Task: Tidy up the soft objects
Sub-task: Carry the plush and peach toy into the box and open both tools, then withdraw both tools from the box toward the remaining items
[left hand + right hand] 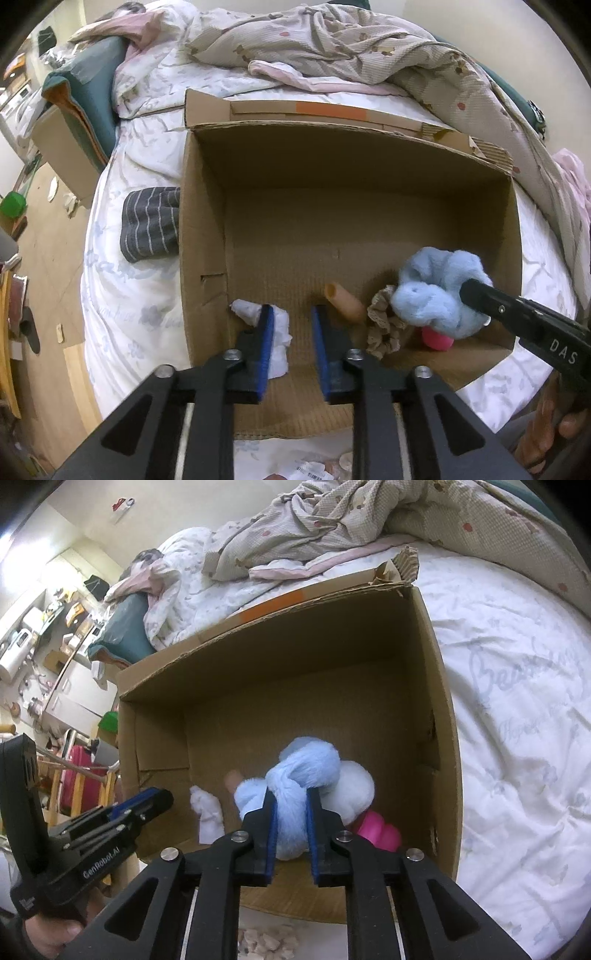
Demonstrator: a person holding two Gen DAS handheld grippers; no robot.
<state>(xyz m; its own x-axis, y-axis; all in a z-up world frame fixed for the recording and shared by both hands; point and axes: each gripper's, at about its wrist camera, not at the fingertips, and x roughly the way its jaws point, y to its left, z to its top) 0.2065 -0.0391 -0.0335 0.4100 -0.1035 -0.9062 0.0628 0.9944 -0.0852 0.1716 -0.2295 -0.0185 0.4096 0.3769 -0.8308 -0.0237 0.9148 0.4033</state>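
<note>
An open cardboard box [207, 206] sits on the bed. My right gripper [290, 794] is shut on a fluffy light-blue scrunchie [295, 775] and holds it inside the box, near its right wall [439, 709]; the scrunchie also shows in the left wrist view [436, 291]. On the box floor lie a white cloth [280, 328], a tan tube-shaped piece [343, 301], a beige lace scrunchie [384, 328] and a pink item [437, 339]. My left gripper [291, 314] is open and empty above the box's near left part, beside the white cloth.
A grey striped sock [151, 221] lies on the white sheet left of the box. A crumpled floral quilt [351, 48] is heaped behind the box. The bed edge and wooden floor [48, 258] are to the left. Small pale scraps [266, 941] lie by the box's near wall.
</note>
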